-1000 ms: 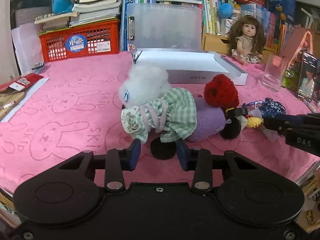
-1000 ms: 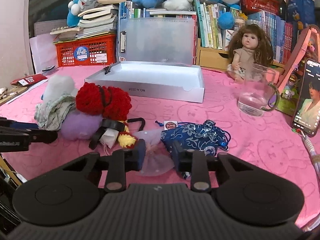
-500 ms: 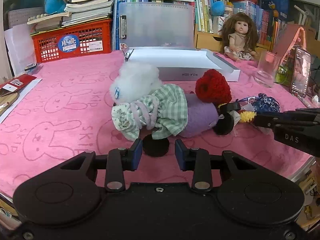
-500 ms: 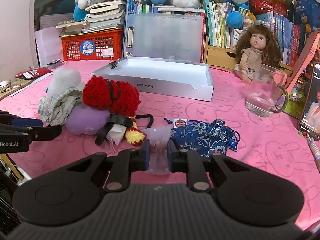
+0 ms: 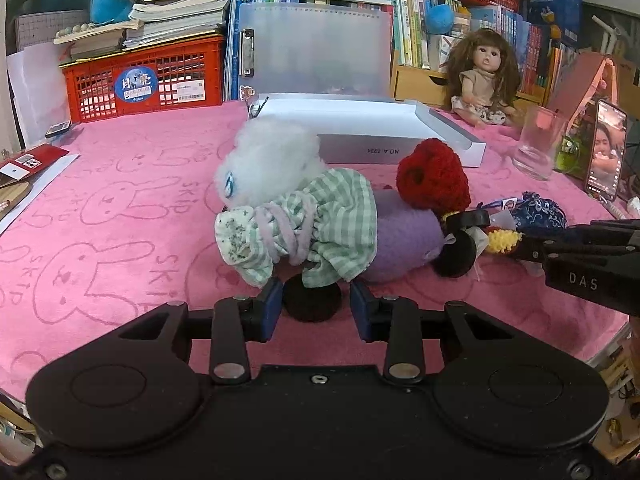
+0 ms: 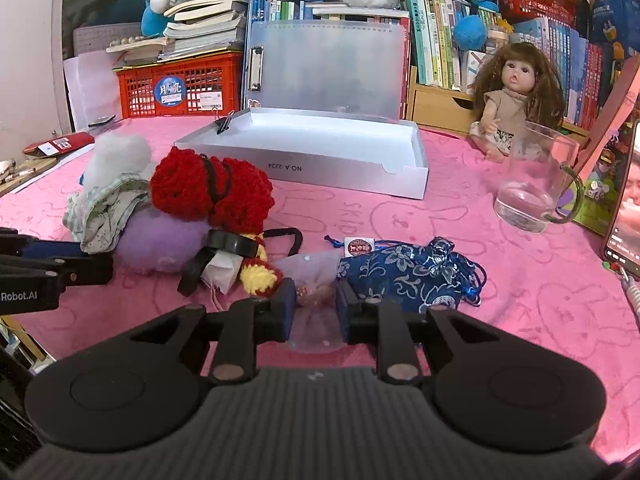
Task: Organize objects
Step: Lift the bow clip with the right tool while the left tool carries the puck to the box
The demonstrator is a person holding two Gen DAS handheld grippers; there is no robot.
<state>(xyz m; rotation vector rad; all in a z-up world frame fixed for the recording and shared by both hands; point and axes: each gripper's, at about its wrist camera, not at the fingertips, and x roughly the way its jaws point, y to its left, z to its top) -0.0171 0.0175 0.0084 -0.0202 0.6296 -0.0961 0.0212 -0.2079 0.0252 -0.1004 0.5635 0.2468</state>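
A plush doll with a white fluffy head, a green-check dress and a purple body lies on the pink cloth. My left gripper is shut on its black foot. Against the doll leans a red crocheted toy with a yellow tip. In the right wrist view a sheer pale-purple pouch lies between the pads of my right gripper, whose jaws are opening and no longer squeeze it. A blue floral drawstring pouch sits just right of it. The open white box stands behind.
A glass mug and a lit phone stand at the right edge. A long-haired baby doll sits at the back right. A red basket, a clear clipboard case and shelves of books line the back. The table's front edge is close.
The right jaws pinched the sheer pouch half a second ago and have since spread apart again. The left gripper has kept its place at the doll's black foot.
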